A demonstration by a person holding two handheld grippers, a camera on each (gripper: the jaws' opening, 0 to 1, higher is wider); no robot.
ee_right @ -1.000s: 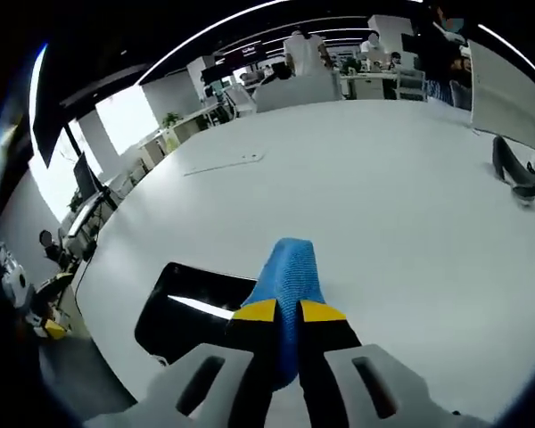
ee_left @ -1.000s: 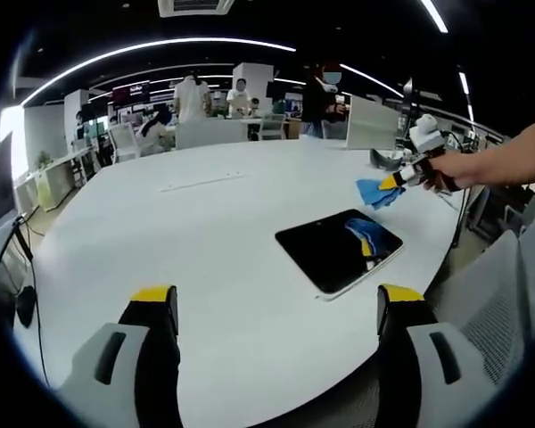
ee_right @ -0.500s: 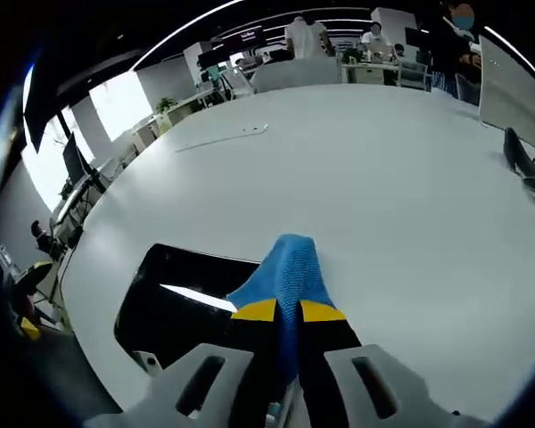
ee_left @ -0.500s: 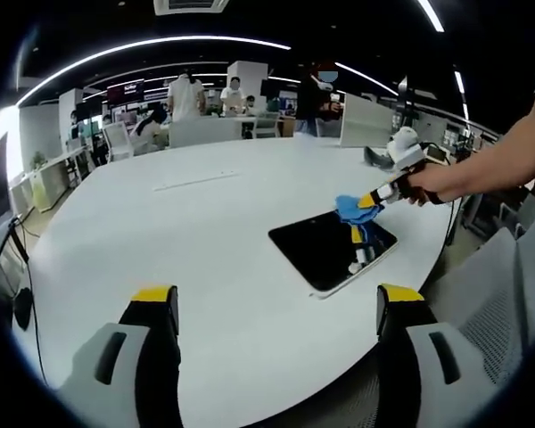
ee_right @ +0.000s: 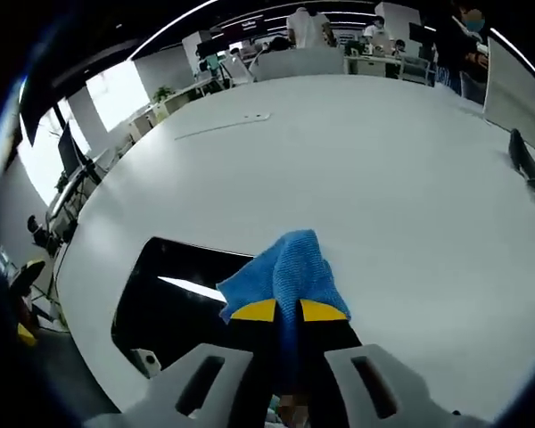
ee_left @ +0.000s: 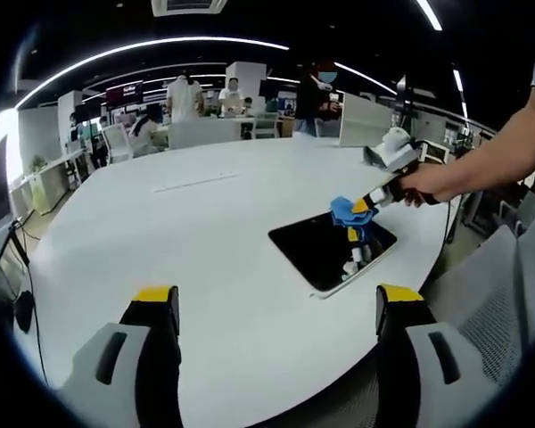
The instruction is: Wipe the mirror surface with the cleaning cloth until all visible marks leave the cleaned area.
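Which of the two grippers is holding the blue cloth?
The right gripper, its jaws shut on the blue cloth above the mirror. The left gripper stands open and empty, back from the mirror.
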